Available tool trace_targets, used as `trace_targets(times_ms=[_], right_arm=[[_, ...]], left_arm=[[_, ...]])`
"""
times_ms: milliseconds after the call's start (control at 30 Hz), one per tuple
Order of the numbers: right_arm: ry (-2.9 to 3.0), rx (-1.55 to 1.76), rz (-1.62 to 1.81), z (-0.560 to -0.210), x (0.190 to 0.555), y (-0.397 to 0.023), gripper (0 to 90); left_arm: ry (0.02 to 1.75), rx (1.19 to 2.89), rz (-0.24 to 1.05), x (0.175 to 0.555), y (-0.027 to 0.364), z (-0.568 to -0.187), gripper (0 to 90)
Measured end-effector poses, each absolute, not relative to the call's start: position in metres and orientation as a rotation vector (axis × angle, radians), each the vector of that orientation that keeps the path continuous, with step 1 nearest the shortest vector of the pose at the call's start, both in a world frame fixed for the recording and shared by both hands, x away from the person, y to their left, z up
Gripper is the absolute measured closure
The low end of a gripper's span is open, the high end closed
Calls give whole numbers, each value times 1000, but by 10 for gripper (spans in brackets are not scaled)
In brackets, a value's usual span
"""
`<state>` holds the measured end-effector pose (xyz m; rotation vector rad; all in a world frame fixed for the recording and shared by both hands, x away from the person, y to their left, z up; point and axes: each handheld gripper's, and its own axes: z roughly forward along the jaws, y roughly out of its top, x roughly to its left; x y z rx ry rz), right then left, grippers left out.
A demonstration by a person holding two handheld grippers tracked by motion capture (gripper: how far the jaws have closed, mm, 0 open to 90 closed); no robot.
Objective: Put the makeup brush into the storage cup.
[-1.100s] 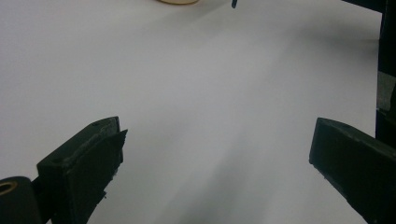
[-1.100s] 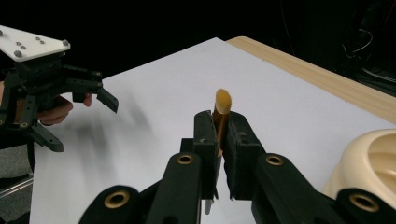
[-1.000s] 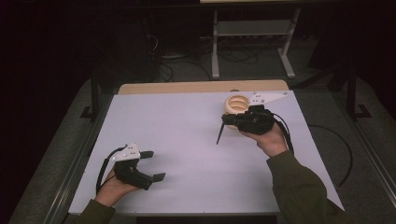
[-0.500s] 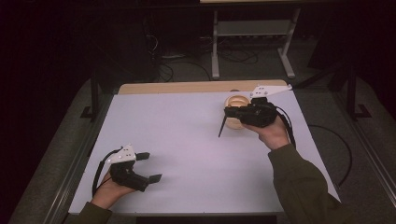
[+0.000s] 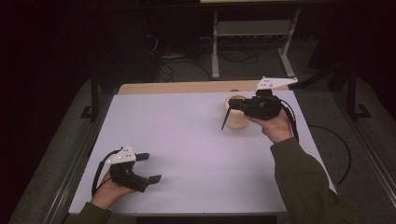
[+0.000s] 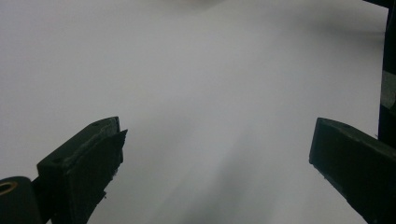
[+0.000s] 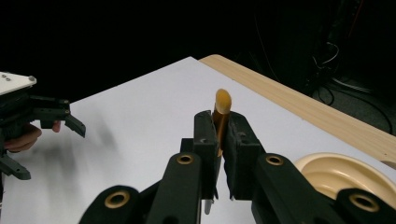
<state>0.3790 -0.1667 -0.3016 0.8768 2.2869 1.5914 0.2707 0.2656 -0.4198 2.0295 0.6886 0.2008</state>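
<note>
On the white-topped table with a pale wooden far edge, the right gripper is clenched on a thin orange-tipped stick, which hangs dark and slanted below the hand in the high view. It is held just beside a round cream-coloured bowl near the far right. The left gripper, jaws spread wide and released, rests low at the near left corner

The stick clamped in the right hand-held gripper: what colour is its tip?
Amber-yellow stick tip; the right gripper view shows it best.
</note>
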Motion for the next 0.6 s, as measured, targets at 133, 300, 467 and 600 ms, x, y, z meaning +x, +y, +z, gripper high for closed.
trace_targets(times_ms=[133, 300, 467, 600], right_arm=[[2278, 882, 1584, -300, 382, -168, 832], [2270, 903, 1579, -298, 386, -170, 832], [2262, 909, 1566, -296, 390, -171, 832], [2254, 916, 1560, -292, 393, -173, 832]], left_arm=[[687, 2030, 201, 271, 266, -420, 25], [695, 2029, 193, 270, 265, -420, 25], [695, 2030, 189, 271, 265, -420, 25], [697, 2033, 187, 271, 266, -420, 25]])
